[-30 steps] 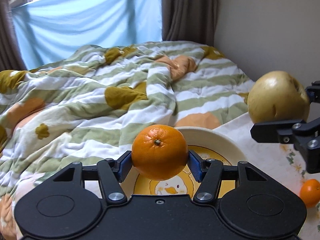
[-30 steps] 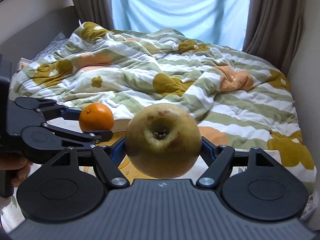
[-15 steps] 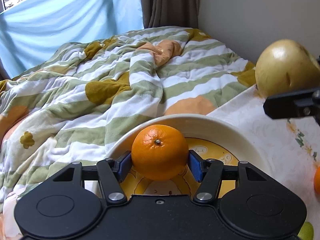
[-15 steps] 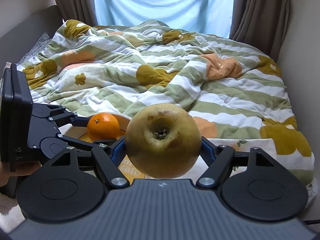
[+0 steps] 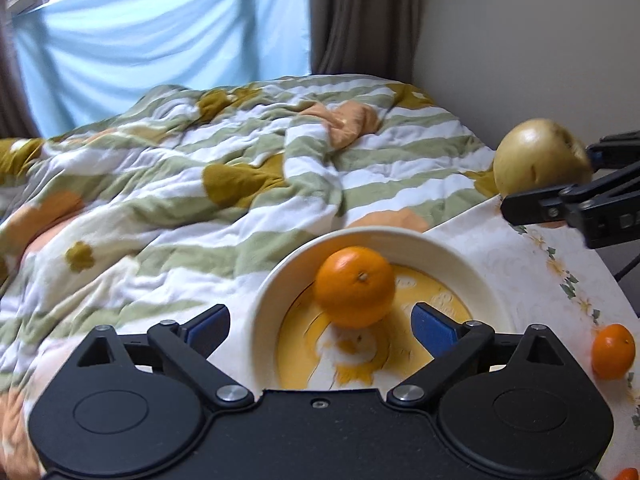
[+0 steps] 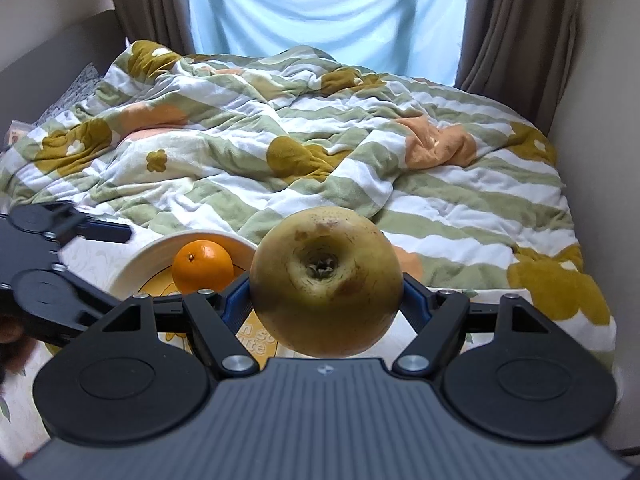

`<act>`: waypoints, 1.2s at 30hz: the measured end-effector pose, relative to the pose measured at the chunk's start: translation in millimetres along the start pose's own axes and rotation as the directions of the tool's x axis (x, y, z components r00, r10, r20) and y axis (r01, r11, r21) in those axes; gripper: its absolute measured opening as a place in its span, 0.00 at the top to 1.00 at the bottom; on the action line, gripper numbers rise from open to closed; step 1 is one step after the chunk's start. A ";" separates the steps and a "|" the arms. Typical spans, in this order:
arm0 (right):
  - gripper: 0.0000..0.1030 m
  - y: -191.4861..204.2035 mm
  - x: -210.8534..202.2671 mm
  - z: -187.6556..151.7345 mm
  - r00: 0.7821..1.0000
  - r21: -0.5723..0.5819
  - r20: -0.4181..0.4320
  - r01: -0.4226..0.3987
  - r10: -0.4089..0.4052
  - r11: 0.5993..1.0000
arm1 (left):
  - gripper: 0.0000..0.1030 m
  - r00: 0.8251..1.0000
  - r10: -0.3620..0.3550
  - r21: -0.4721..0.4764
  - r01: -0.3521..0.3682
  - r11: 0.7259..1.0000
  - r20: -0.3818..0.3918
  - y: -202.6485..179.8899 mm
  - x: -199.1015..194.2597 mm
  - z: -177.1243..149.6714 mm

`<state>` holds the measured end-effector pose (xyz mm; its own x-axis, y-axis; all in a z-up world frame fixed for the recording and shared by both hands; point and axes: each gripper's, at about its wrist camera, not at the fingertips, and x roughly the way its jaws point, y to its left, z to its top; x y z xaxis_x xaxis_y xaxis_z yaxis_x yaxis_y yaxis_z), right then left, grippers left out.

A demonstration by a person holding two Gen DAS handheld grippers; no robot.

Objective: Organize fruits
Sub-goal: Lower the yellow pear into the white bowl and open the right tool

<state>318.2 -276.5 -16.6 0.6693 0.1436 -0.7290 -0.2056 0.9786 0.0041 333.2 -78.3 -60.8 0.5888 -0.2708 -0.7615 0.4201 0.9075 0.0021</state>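
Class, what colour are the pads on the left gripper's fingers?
Blue pads on black fingers, clearest in the left wrist view.

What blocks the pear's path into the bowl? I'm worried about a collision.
The left gripper, jaws opening, sits low over the bowl, where the orange lies. The pear sits clamped in the right gripper.

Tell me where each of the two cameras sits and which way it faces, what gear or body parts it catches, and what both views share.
Left wrist: on the left gripper, aimed down at the plate and orange; jaws opening, orange free; right gripper at right.
Right wrist: on the right gripper, clamping the pear, facing the bed; left gripper and some hand at left.
Shared: plate, orange, pear, bed, curtain.
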 end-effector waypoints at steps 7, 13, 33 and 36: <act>0.12 27.3 19.0 -6.1 0.999 -0.060 -0.019 -0.047 0.046 0.997 | 0.02 0.999 0.037 -0.083 -0.039 0.996 -0.020 16.4 -28.0 -22.6; 0.13 54.0 47.5 -23.6 0.996 -0.134 -0.053 -0.080 0.073 0.988 | 0.02 0.998 0.053 -0.142 -0.056 0.988 -0.024 28.9 -40.3 -38.1; 0.00 83.8 47.4 -50.6 0.997 -0.273 0.072 0.009 0.011 0.962 | 0.02 0.998 0.064 -0.209 -0.065 0.976 -0.012 33.4 -64.2 -63.7; 0.00 77.4 34.7 -47.8 0.997 -0.217 0.074 -0.021 0.038 0.976 | 0.02 0.998 0.068 -0.223 -0.066 0.973 0.003 30.9 -75.0 -64.0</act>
<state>291.5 -202.8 -74.3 0.7120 0.1909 -0.6757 -0.3698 0.9200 -0.1297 257.8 -9.4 -45.2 0.6179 -0.2091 -0.7580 0.2156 0.9721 -0.0924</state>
